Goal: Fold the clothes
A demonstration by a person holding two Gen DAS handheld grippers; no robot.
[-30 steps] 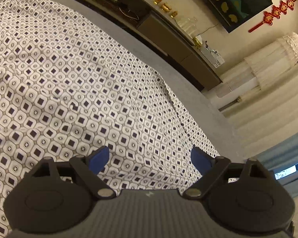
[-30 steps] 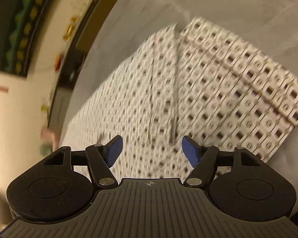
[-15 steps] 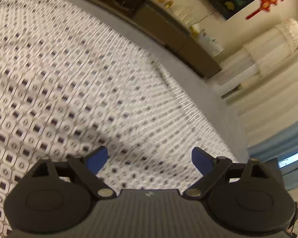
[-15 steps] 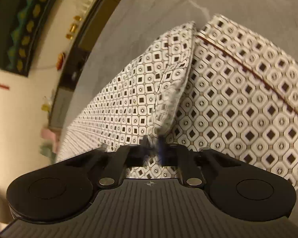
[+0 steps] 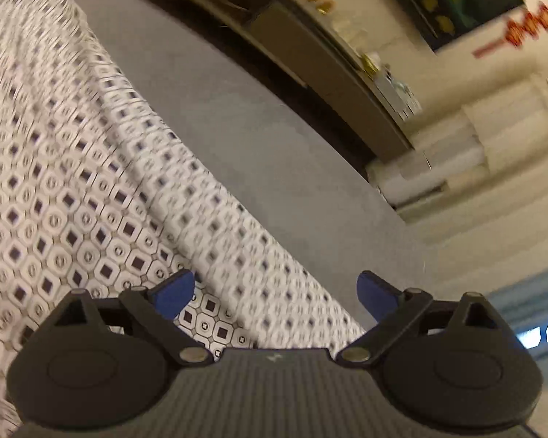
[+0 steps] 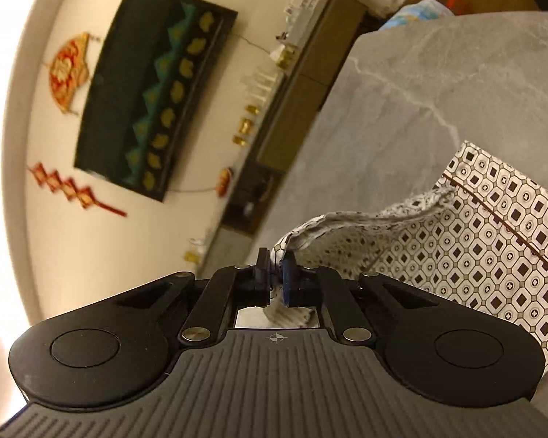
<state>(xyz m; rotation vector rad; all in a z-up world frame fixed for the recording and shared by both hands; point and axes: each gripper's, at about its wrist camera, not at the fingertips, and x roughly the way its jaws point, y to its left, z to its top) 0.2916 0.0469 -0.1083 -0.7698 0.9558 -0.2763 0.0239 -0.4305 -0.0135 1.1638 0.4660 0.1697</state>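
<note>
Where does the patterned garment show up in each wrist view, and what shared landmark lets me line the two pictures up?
Left wrist: the patterned garment fills the left half, blurred, running down between the open left gripper fingers.
Right wrist: it lies at lower right, one edge lifted and pinched in the shut right gripper.
Shared landmark: the dark framed picture with yellow shapes, top right in the left view, upper left in the right view.
</note>
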